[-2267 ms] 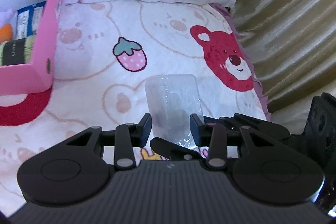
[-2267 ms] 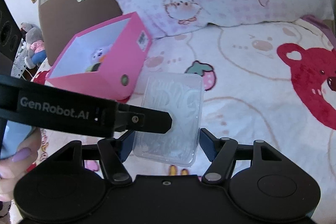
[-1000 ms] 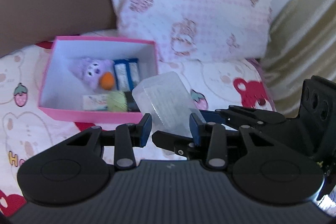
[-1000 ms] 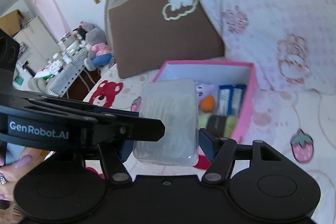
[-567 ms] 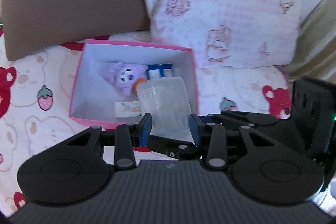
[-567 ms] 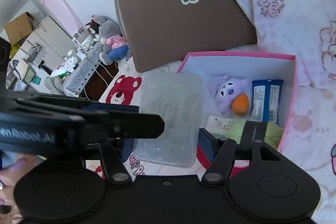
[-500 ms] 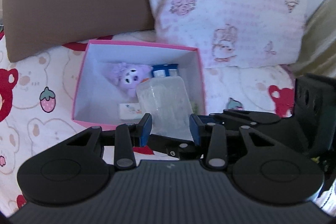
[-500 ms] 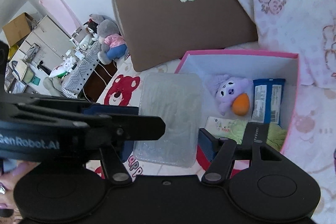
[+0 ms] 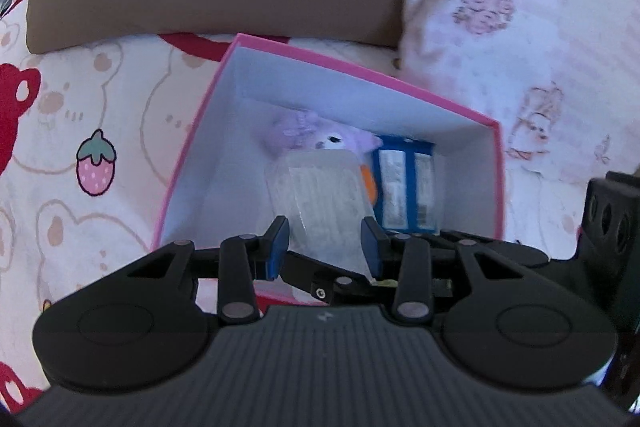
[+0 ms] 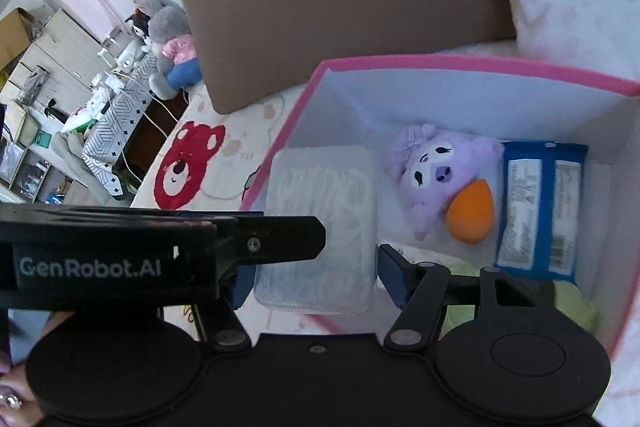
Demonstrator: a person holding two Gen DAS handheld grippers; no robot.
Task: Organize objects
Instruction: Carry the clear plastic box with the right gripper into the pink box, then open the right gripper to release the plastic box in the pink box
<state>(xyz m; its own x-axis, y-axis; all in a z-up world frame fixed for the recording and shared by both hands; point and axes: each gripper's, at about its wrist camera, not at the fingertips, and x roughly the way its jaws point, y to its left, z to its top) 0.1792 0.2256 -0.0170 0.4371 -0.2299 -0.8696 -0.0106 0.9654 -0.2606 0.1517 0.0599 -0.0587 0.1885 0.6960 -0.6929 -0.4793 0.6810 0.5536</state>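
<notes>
Both the left gripper (image 9: 323,241) and right gripper (image 10: 316,277) are pinching a clear rectangular plastic container (image 10: 320,227) over the open pink cardboard box (image 9: 360,71), partly hiding a purple plush toy (image 9: 316,139).

Pink box (image 9: 192,147) — purple plush (image 10: 436,171)
</notes>
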